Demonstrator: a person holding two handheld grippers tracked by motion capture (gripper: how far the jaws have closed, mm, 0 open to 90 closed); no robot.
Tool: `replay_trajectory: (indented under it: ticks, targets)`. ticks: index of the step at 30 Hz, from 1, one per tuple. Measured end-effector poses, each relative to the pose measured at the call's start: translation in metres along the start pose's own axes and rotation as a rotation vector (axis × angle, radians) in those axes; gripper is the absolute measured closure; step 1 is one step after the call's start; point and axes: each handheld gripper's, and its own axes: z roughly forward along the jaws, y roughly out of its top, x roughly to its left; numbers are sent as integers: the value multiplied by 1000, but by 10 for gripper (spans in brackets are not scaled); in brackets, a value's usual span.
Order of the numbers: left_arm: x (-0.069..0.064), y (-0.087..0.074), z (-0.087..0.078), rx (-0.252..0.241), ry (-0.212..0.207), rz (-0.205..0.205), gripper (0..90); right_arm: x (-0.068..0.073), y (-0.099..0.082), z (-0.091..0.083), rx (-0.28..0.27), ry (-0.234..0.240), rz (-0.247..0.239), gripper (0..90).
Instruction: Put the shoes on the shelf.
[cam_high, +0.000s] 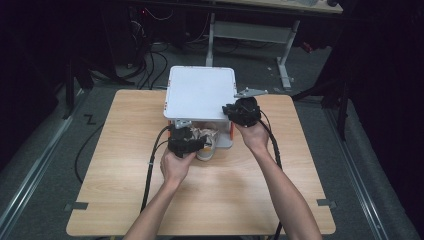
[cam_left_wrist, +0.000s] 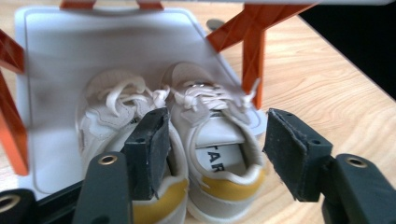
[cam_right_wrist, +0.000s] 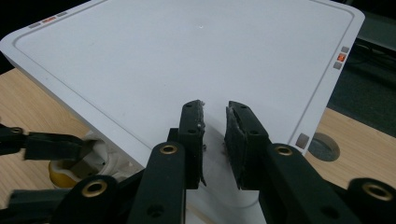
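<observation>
Left black two-jaw gripper (cam_high: 192, 141), frame centre, jaws parted wide; right black two-jaw gripper (cam_high: 235, 112), upper right of centre, jaws nearly together.

Under the rack (cam_high: 202, 93), the shoes (cam_left_wrist: 187, 140) fill the lower shelf's front; orange legs (cam_left_wrist: 253, 60) flank them, leaving a gap between. The surface (cam_high: 225, 195) before the rack is open.

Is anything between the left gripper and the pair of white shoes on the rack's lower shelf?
Nothing visible. The left gripper stands open right at the heels of the white shoes, which sit side by side on the lower shelf. The orange leg stands off to one side.
</observation>
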Motion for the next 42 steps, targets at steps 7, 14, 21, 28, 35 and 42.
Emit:
replay_trajectory:
  ticks: [7, 14, 21, 28, 35, 42]
  targets:
    - [1, -14, -26, 12, 16, 47, 219, 0, -1, 0, -5, 0, 1, 762]
    - [-6, -37, -33, 121, 74, 107, 158, 1, -1, 0, -6, -6, 1, 762]
    - [-8, -52, -11, 213, 143, 112, 156, 2, -1, 0, -9, -18, -9, 761]
    - [-11, -47, 12, 281, 165, 75, 160, 4, -1, 0, -11, -27, -10, 759]
    - [-14, -43, 17, 284, 196, 48, 182, 5, -1, 0, -10, -36, -14, 759]
    - [-13, -38, 23, 270, 223, 24, 236, 5, -1, 0, -10, -38, -12, 760]
